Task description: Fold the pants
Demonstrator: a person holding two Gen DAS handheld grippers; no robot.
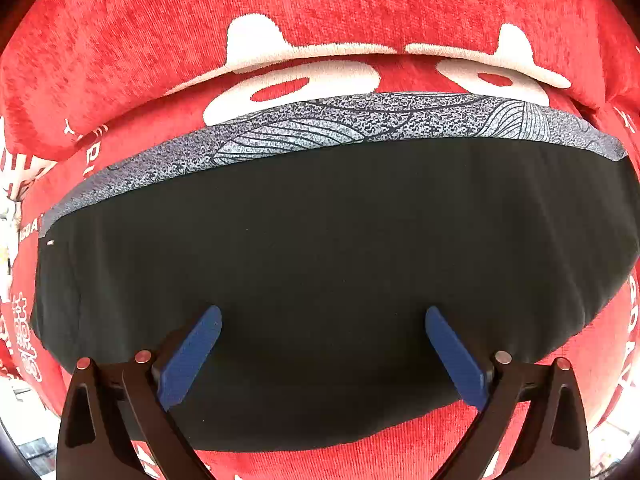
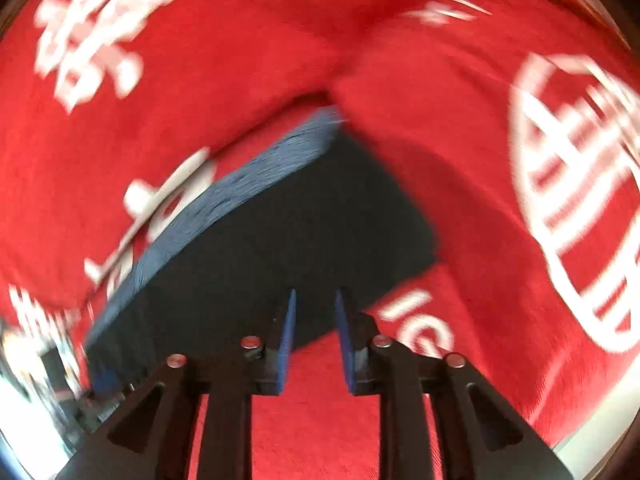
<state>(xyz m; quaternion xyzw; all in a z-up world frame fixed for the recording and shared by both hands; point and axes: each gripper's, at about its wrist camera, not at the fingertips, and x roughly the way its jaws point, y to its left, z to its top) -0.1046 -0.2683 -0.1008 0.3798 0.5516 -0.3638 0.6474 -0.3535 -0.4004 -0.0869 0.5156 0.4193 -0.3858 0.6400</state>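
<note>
Black pants [image 1: 320,240] lie folded flat on a red cover, with a grey patterned waistband [image 1: 340,120] along their far edge. My left gripper [image 1: 323,312] hangs straight over the dark cloth. Its blue fingers [image 1: 196,344] are spread wide and nothing is between them. The right wrist view is blurred. There the pants [image 2: 280,232] run diagonally with the greyish band [image 2: 256,184] on their upper left side. My right gripper [image 2: 316,296] stands over the near corner of the pants. Its blue pads [image 2: 289,336] are a narrow gap apart and pinch no cloth.
The red plush cover [image 1: 320,8] with white printed shapes and lettering lies under and around the pants. It rises in a soft fold [image 2: 400,100] behind them. A strip of cluttered room [image 2: 40,380] shows past the cover's lower left edge.
</note>
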